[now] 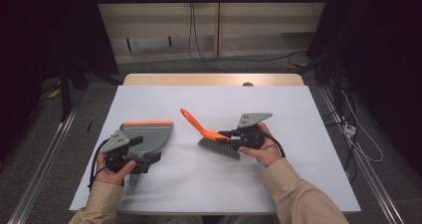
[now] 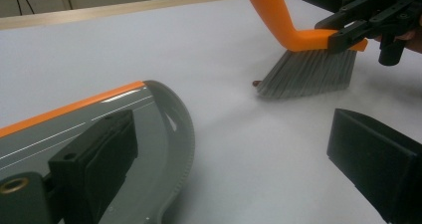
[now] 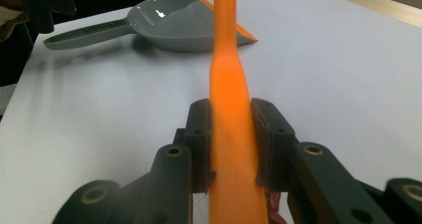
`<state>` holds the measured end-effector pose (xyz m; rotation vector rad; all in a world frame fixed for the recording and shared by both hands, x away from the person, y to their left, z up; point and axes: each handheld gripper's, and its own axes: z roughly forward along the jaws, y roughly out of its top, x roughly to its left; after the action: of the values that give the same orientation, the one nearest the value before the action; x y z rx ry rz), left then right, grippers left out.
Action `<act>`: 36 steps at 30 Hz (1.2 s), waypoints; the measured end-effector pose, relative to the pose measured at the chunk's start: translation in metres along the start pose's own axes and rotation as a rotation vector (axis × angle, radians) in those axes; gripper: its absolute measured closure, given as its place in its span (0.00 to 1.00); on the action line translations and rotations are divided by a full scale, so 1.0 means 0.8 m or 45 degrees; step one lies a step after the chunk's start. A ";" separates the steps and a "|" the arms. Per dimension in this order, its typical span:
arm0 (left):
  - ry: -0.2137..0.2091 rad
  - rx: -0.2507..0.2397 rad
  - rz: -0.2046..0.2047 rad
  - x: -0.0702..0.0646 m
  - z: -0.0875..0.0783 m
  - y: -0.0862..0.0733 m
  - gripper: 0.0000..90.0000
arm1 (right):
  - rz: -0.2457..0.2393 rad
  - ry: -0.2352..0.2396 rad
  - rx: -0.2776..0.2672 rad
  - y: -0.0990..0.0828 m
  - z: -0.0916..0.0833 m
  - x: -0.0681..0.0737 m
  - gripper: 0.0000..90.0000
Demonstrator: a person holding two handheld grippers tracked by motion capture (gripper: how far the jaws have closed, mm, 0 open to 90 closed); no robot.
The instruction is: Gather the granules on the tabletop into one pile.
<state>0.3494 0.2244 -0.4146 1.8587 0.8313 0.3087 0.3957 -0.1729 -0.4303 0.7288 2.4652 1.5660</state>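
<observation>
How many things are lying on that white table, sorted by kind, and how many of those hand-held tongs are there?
Dustpans, grey with an orange lip: 1
Hand brushes, orange handle and grey bristles: 1
Small dark crumbs by the bristles: 1
Hand-held tongs: 2, left and right
Total: 5

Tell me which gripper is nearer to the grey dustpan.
Left. The left gripper sits at the dustpan, one jaw over its pan, not gripping. The right gripper is off to its right, clamped on the orange brush.

Glossy plastic dustpan [image 2: 164, 134] (brush [image 2: 298, 35] probably plastic).
</observation>
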 end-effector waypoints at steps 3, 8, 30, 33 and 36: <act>-0.001 -0.001 -0.002 0.000 0.000 0.000 0.06 | 0.013 0.007 -0.013 0.002 0.003 -0.001 0.80; -0.012 0.000 0.000 0.000 0.000 0.000 0.06 | 0.065 -0.037 -0.032 0.008 -0.002 0.005 0.80; -0.071 -0.034 0.011 -0.007 -0.004 0.004 0.06 | 0.329 -0.788 -0.069 -0.009 -0.053 0.035 0.80; -0.071 -0.031 0.018 -0.009 -0.004 0.004 0.06 | 0.308 -0.807 -0.047 -0.015 -0.046 0.039 0.80; -0.069 -0.033 0.017 -0.010 -0.005 0.004 0.06 | 0.294 -0.799 -0.019 -0.021 -0.040 0.040 0.80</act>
<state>0.3429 0.2209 -0.4086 1.8417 0.7747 0.2753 0.3512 -0.1897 -0.4258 1.3029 1.9551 1.1652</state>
